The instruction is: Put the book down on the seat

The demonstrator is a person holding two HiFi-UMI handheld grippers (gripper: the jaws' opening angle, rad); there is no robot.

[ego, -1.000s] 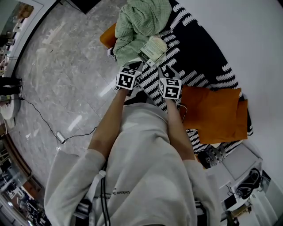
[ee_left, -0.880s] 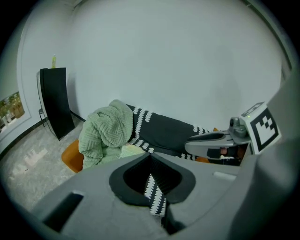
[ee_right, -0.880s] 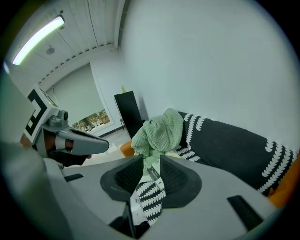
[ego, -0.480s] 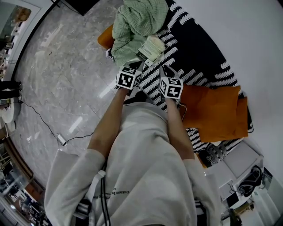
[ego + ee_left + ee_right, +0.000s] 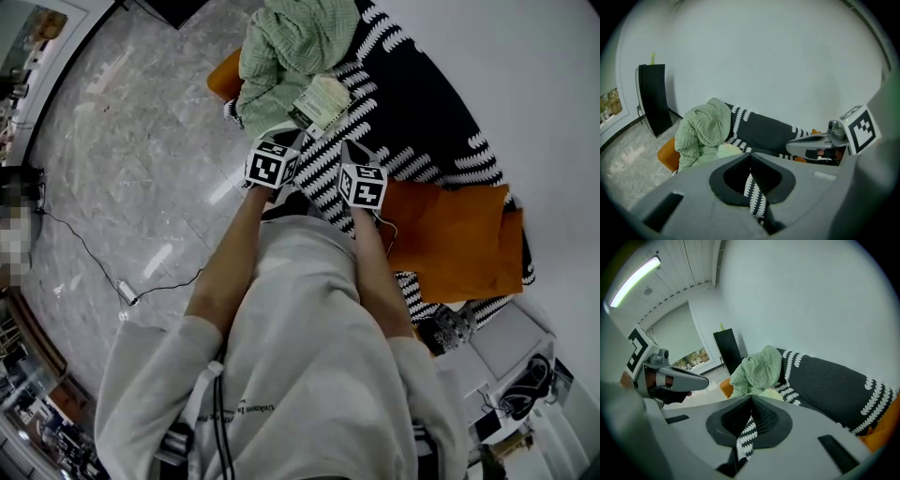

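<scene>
Together, my left gripper and right gripper hovered side by side at the front of the black-and-white patterned seat, both with jaws shut on nothing. Just beyond them the book lay flat on that seat, beside a rumpled green blanket; an orange cushion sat to my right.

A lounge or living room: a sofa draped in black-and-white patterned cloth stands against a plain white wall; an orange cushion lies on it; a green knitted blanket is heaped at its far end; a polished marble floor runs alongside.
</scene>
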